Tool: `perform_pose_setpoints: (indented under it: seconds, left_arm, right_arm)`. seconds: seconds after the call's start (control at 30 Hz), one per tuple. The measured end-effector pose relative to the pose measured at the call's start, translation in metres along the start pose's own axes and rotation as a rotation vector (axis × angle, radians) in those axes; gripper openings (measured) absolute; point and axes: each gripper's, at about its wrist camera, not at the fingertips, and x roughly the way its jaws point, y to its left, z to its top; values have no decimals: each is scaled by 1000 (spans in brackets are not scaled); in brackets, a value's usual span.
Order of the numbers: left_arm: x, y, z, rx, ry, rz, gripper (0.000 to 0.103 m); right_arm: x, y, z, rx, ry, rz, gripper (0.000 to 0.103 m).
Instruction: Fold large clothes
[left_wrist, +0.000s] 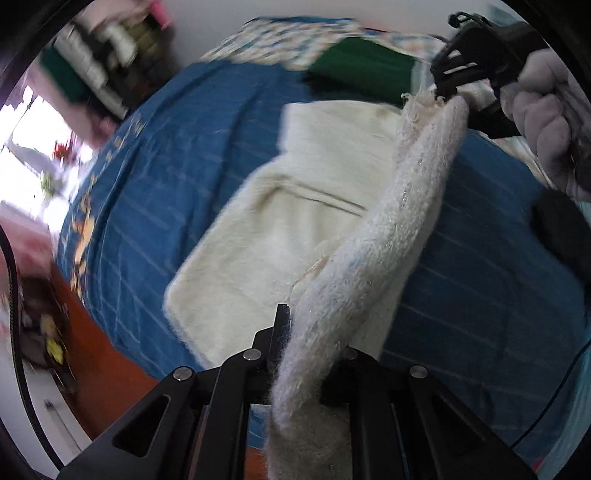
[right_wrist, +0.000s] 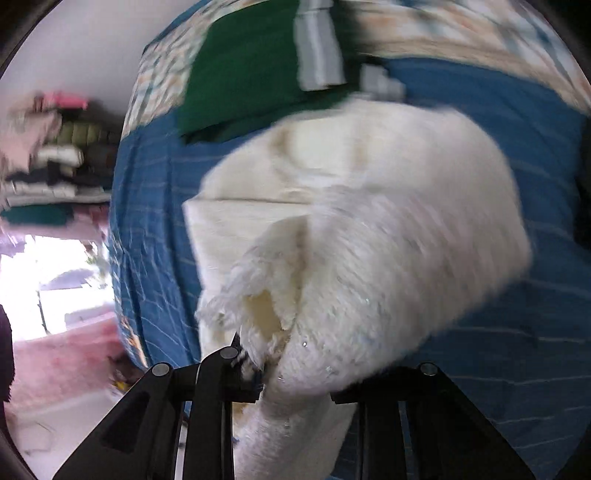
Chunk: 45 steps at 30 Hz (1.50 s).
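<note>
Blue quilted bed (left_wrist: 155, 192) fills both views. On it, my white fluffy garment (left_wrist: 258, 229) lies mostly flat; a folded green cloth (left_wrist: 362, 70) sits beyond it near the patterned bedding (left_wrist: 266, 40). Stacked clothes (right_wrist: 55, 173) stand off to the side past the bed edge.

My left hand-held gripper (left_wrist: 295, 350) is clamped on one raised strip of the garment. My right hand-held gripper (right_wrist: 273, 365) is clamped on its frayed end, lifted above the bed; in the left view it shows high and tilted, my gloved hand (left_wrist: 546, 122) around it.

Motion blur smears the room. Fleece hides the right finger of each gripper.
</note>
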Motion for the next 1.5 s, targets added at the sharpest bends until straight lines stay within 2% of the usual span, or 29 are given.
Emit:
perform_pose_setpoints:
  seconds: [0.07, 0.13, 0.27, 0.3, 0.37, 0.43, 0.5, 0.53, 0.57, 0.6, 0.63, 0.7, 0.73, 0.8, 0.87, 0.93, 1.03, 1.07, 1.1, 1.13, 1.17, 1.2, 1.33, 1.4, 1.5]
  left_arm:
    - [24, 39, 15, -69, 41, -18, 11]
    - [53, 78, 27, -151, 70, -25, 12]
    - [119, 139, 35, -278, 153, -59, 15]
    - [142, 152, 35, -307, 194, -98, 15]
    - [168, 169, 34, -358, 233, -162, 15]
    - [178, 181, 34, -397, 249, -199, 23]
    - [172, 192, 30, -451, 253, -213, 31]
    - [165, 196, 25, -472, 248, -215, 38]
    - [158, 198, 21, -483, 241, -208, 45]
    - [151, 199, 17, -488, 234, -183, 59]
    - [145, 197, 11, -485, 227, -133, 76]
    - [142, 193, 0, -467, 208, -60, 87]
    - [149, 189, -5, -443, 223, -21, 87]
    - [168, 183, -16, -432, 260, 37, 88]
    - [187, 181, -24, -440, 273, 62, 96]
    - [194, 181, -24, -458, 273, 65, 103]
    - [197, 180, -22, -473, 283, 71, 103]
    - [197, 179, -21, -469, 281, 78, 103]
    - [198, 179, -18, -461, 278, 84, 103]
    - [200, 178, -9, -446, 270, 95, 103]
    - [199, 175, -8, -428, 263, 109, 103]
    - [201, 170, 0, -415, 260, 117, 103]
    - [198, 162, 16, -345, 238, 165, 103]
    - [188, 159, 27, -323, 229, 176, 103]
    - [165, 158, 48, -297, 176, 173, 103]
  right_arm:
    - [35, 57, 12, -40, 25, -43, 26]
    - [59, 90, 14, -73, 53, -90, 26]
    - [167, 168, 35, -149, 123, -238, 27]
    - [181, 174, 35, -158, 130, -277, 29]
    - [207, 191, 41, -164, 141, -326, 41]
    - [205, 196, 44, -160, 152, -300, 52]
    - [186, 195, 46, -169, 159, -173, 59]
    - [168, 188, 47, -181, 163, -43, 62]
    - [156, 184, 48, -189, 161, 41, 62]
    - [134, 172, 49, -198, 146, 140, 62]
    - [111, 154, 50, -193, 110, 166, 63]
    - [72, 116, 54, -175, 4, 132, 70]
    - [56, 93, 56, -164, -46, 93, 75]
    - [36, 35, 63, -132, -124, 20, 78]
    - [48, -12, 74, -78, -107, 3, 78]
    - [72, -45, 87, -37, -66, 60, 78]
    - [129, -72, 111, 28, 6, 273, 78]
    - [144, -76, 118, 54, 15, 373, 78]
    - [152, -75, 123, 58, 0, 420, 78]
    - [156, -70, 127, 50, -38, 457, 73]
    - [159, -67, 127, 52, -44, 482, 39]
    - [163, -64, 126, 65, -36, 492, 30]
    - [127, -74, 96, 157, -137, 483, 19]
    - [90, -101, 70, 246, -186, 470, 16]
    - [38, -154, 11, 395, -237, 436, 16]
